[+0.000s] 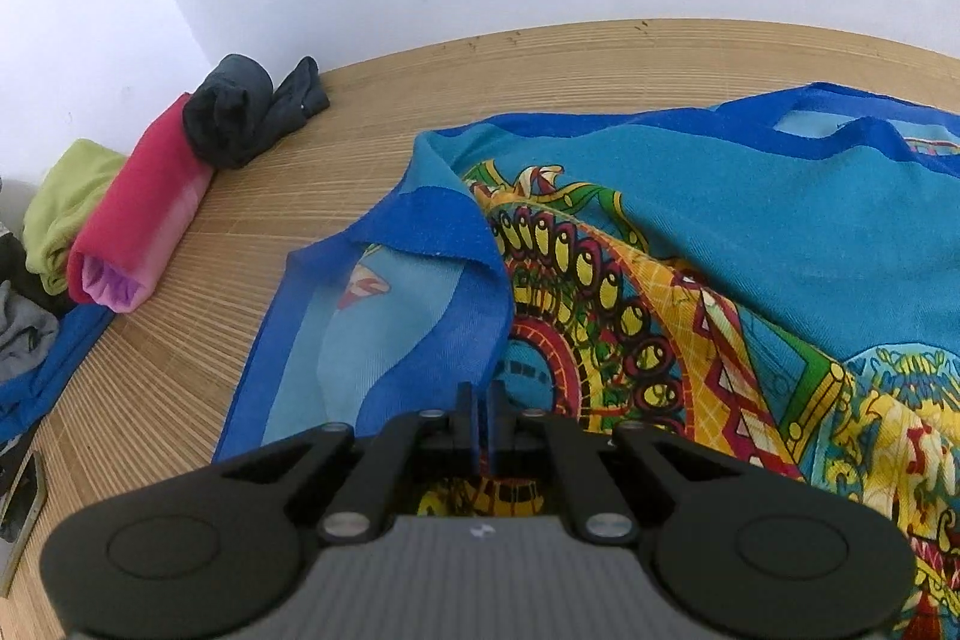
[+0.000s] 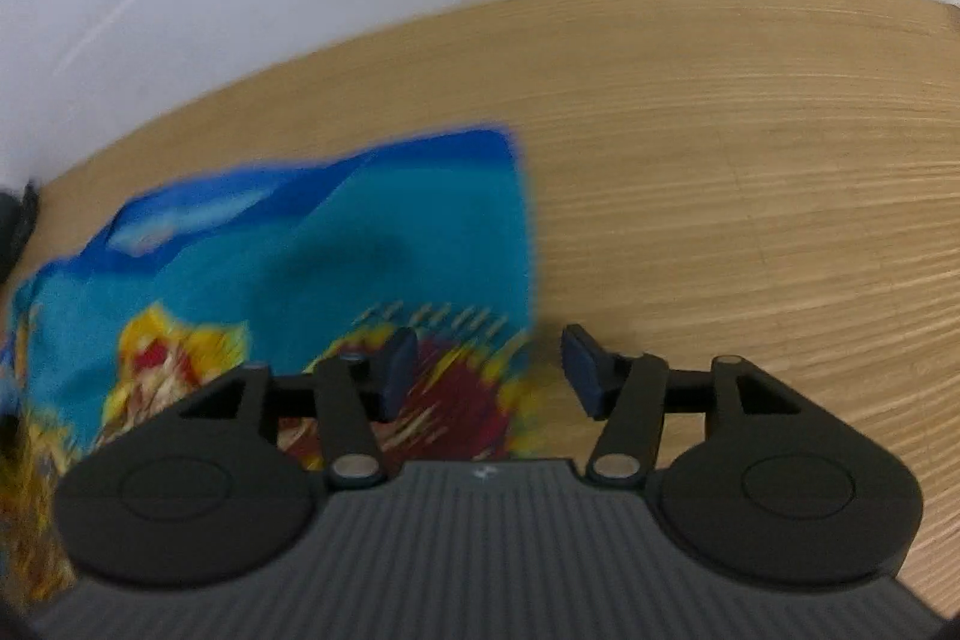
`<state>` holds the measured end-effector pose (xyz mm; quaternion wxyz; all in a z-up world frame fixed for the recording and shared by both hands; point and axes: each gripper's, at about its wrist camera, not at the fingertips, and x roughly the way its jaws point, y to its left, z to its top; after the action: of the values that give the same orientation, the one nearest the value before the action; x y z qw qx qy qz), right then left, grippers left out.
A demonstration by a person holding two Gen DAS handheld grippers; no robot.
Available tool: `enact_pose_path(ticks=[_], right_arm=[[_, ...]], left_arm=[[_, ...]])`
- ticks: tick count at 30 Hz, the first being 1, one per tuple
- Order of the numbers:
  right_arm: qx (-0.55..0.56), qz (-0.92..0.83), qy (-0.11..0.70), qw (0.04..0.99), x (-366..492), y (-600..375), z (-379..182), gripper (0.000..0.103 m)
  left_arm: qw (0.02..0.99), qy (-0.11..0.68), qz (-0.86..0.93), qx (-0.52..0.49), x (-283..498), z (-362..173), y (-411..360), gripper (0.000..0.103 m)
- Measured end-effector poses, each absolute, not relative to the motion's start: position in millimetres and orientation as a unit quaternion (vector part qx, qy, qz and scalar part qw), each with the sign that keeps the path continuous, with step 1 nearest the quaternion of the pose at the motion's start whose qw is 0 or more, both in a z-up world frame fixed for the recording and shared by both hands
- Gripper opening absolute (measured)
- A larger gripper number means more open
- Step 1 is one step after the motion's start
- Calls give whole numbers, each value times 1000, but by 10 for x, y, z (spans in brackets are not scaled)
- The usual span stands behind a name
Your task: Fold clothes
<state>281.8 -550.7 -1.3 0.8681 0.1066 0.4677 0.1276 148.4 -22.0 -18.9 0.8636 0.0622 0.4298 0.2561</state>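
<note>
The left claw [image 1: 480,400] is pinching the blue patterned shirt [image 1: 750,232] lying on the bamboo-mat tabletop [image 1: 336,172]; the right claw [image 2: 489,370] is hovering released over the shirt's edge

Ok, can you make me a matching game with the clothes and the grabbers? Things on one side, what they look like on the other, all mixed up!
Things:
1. pink roll
2. dark bundle
3. left gripper
4. right gripper

Descriptions:
A. open, nothing pinched
B. shut on the patterned blue cloth
C. lies between the green garment and the dark one
D. farthest back, near the wall

Pairs: 1-C, 2-D, 3-B, 4-A
</note>
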Motion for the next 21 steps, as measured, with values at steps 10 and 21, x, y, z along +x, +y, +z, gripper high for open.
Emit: enact_pose_path(ticks=[10, 21], right_arm=[[-254, -13, 396, 882, 2919, -4834, 271, 5], [-259, -189, 349, 880, 3465, -5247, 82, 26]], left_arm=[[878, 405, 239, 88, 1579, -227, -363, 8], [880, 373, 235, 179, 1876, -378, -772, 10]])
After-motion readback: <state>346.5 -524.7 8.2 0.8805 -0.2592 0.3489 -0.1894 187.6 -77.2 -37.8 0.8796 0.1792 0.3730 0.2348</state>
